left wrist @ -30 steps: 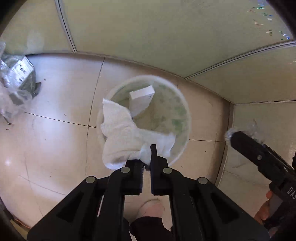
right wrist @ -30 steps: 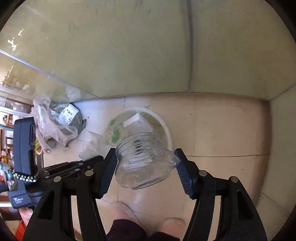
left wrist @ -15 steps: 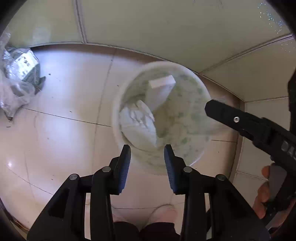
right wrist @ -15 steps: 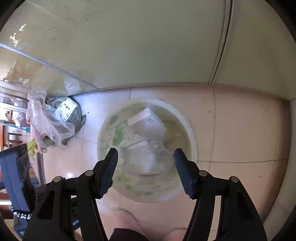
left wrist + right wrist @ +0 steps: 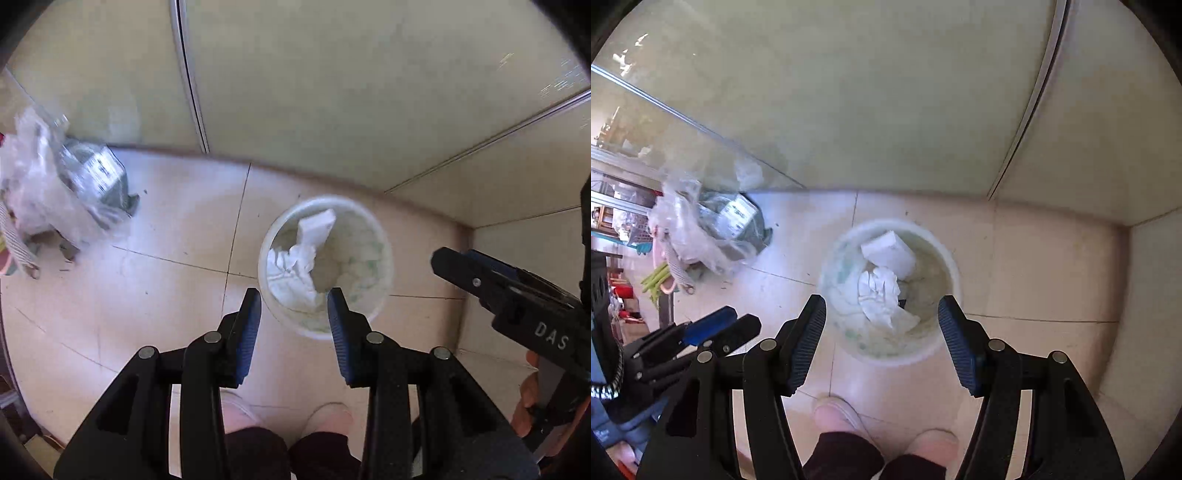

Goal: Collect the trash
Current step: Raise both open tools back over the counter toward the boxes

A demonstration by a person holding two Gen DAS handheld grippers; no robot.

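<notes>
Trash sits in the bin (image 5: 945,254): white tissue (image 5: 881,295) crumpled mid-bin, white box (image 5: 890,253) leaning tilted against the far inner wall, tissue touching its near edge. Something pale and glassy under the tissue on the near-left side, possibly a jar; too blurred to call. Bin walls are whitish with green blotches inside. Bin stands upright on the tile floor (image 5: 1034,266) close to the wall (image 5: 868,110), near the corner on the right.

Left gripper (image 5: 294,301): jaws spread, nothing between the pads, above the bin's near rim. Its jaws have just been opening; tissue now lies in the bin (image 5: 384,258), tissue (image 5: 291,273) below box (image 5: 316,227).

Right gripper (image 5: 882,308): jaws spread wide, empty, straddling the bin in view from above, not touching it.

Far left on the floor: clear plastic bag (image 5: 690,229) heaped against a grey bag (image 5: 738,218) with a printed label, well apart from the bin. Contents not readable.

Person's shoes (image 5: 838,415) on the floor just near of the bin, between the gripper arms.
</notes>
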